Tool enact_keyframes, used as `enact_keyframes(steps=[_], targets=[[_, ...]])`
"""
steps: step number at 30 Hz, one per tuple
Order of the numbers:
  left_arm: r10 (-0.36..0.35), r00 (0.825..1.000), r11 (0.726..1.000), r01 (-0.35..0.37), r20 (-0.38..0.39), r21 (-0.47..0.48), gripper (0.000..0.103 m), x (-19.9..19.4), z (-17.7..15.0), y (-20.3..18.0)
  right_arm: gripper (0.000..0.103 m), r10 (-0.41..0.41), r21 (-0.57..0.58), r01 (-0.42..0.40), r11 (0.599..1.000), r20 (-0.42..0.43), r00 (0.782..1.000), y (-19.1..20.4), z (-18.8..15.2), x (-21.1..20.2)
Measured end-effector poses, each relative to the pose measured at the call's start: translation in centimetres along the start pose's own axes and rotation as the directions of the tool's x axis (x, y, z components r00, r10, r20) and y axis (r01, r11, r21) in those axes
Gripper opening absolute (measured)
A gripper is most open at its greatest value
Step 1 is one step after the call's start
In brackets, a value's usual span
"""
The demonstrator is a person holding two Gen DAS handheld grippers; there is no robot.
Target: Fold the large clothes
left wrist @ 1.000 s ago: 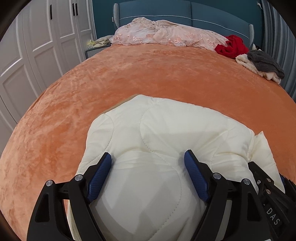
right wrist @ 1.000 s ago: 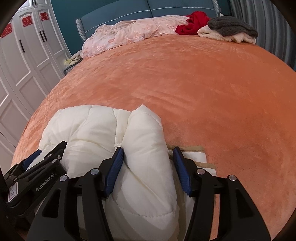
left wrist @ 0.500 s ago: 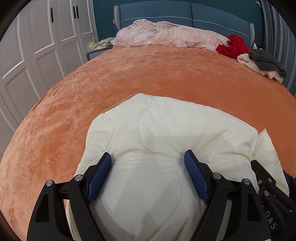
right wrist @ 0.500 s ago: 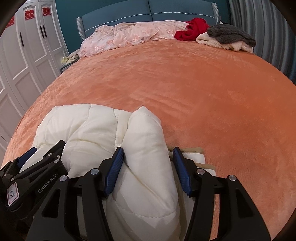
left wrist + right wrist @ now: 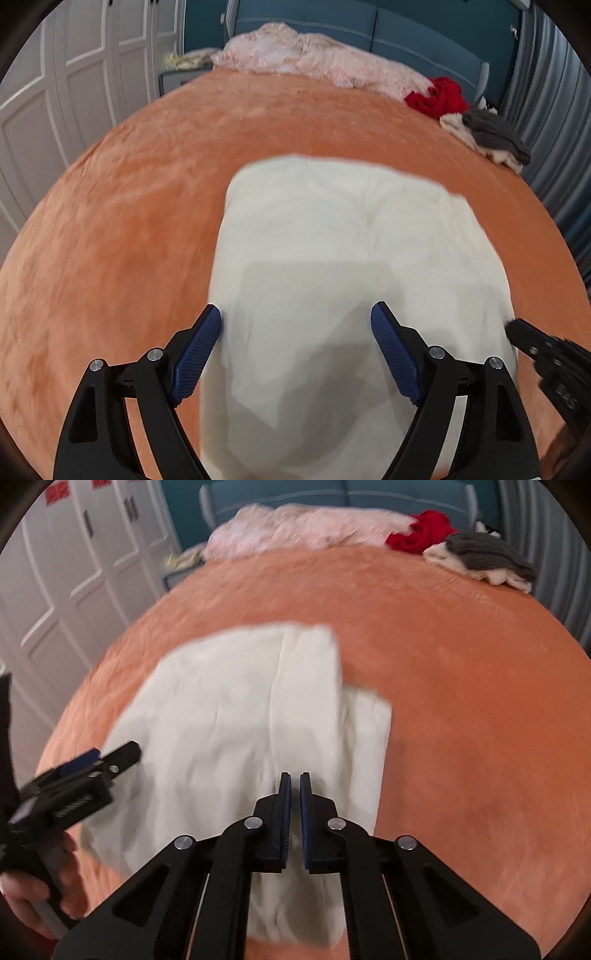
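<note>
Since the earlier frames the right gripper has closed: its blue-padded fingers, then spread around a puffy roll of the garment, now stand nearly together with only a thin slit between them. Whether fabric is caught in that slit cannot be told; the view is blurred. The cream quilted padded jacket has changed from a bunched mound to a flatter, roughly rectangular bundle, lying in the centre and lower half of both views on the orange velvet bedspread.

The left gripper remains wide apart, its blue pads straddling the near end of the jacket in the lower centre of its view. In the right wrist view the left gripper appears at the lower left edge, held in a bare hand, beside the jacket's left border.

Along the top of the frames lie a pink lace garment, a red cloth and a grey knit over a cream item. White panelled wardrobe doors fill the upper left.
</note>
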State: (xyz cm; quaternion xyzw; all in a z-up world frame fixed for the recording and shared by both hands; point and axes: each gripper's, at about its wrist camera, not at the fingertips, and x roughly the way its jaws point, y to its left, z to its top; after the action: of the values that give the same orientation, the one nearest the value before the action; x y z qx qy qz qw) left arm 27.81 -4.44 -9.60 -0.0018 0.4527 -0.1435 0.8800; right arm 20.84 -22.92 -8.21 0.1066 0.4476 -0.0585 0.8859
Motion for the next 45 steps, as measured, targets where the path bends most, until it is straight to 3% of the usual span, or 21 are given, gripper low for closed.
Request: enact_keyframes(steps=[3, 9, 14, 17, 18, 19, 21, 23, 25, 29, 31, 36, 45], targets=[[0.022, 0.999, 1.000, -0.021, -0.039, 0.013, 0.081, -0.4, -2.2, 0.1, 0.001, -0.047, -0.045, 0.044, 0.998, -0.068, 0.997, 0.5, -1.1, 1.8], [0.072, 0.996, 0.997, -0.072, -0.058, 0.012, 0.083, 0.6, -3.3, -0.4, 0.000, -0.155, -0.136, 0.142, 0.980, -0.089, 0.984, 1.9, -1.1, 4.0], [0.105, 0.991, 0.995, -0.104, -0.087, 0.009, 0.083, -0.8, -2.8, -0.6, 0.001, -0.111, -0.061, 0.104, 0.993, -0.135, 0.985, 1.1, -0.2, 1.4], [0.107, 0.992, 0.994, -0.106, -0.071, 0.011, 0.081, -3.8, -3.1, -1.0, 0.007, -0.064, 0.017, 0.066, 0.998, -0.106, 0.992, 0.6, -0.7, -2.9], [0.110, 0.993, 0.994, -0.109, -0.053, 0.020, 0.081, -5.4, -3.4, -1.3, 0.016, -0.052, 0.034, 0.055, 0.998, -0.094, 0.994, 0.4, -1.0, -4.3], [0.112, 0.993, 0.993, -0.111, -0.039, 0.026, 0.081, -6.3, -3.6, -1.5, 0.031, -0.041, 0.047, 0.044, 0.998, -0.076, 0.996, 0.5, -1.5, -5.9], [0.116, 0.993, 0.992, -0.116, -0.005, 0.048, 0.081, -9.1, -4.3, -2.3, 0.046, -0.031, 0.052, 0.034, 0.998, -0.053, 0.998, 0.8, -2.6, -8.1], [0.108, 0.994, 0.992, -0.108, 0.013, 0.063, 0.081, -11.2, -5.2, -3.0, 0.049, -0.021, 0.045, 0.023, 0.999, -0.042, 0.999, 1.3, -4.1, -10.0], [0.102, 0.995, 0.993, -0.103, 0.012, 0.064, 0.082, -12.8, -6.2, -3.6, 0.060, -0.017, 0.043, 0.019, 0.999, -0.041, 0.999, 1.7, -5.7, -11.4], [0.114, 0.994, 0.992, -0.113, -0.001, 0.058, 0.083, -14.8, -8.9, -4.4, 0.063, -0.031, 0.025, 0.032, 0.999, -0.026, 0.999, 2.5, -9.2, -13.6], [0.132, 0.991, 0.989, -0.131, -0.009, 0.067, 0.083, -15.2, -10.1, -4.7, 0.071, -0.053, 0.006, 0.053, 0.999, -0.016, 0.998, 2.9, -10.6, -14.5], [0.158, 0.987, 0.984, -0.156, -0.011, 0.089, 0.083, -16.5, -12.8, -5.6, 0.077, -0.077, -0.010, 0.077, 0.997, 0.026, 0.997, 3.2, -13.0, -16.4], [0.204, 0.979, 0.975, -0.204, 0.000, 0.089, 0.083, -18.4, -15.5, -6.4, 0.078, -0.097, -0.029, 0.099, 0.995, 0.060, 0.994, 3.2, -15.3, -18.6]])
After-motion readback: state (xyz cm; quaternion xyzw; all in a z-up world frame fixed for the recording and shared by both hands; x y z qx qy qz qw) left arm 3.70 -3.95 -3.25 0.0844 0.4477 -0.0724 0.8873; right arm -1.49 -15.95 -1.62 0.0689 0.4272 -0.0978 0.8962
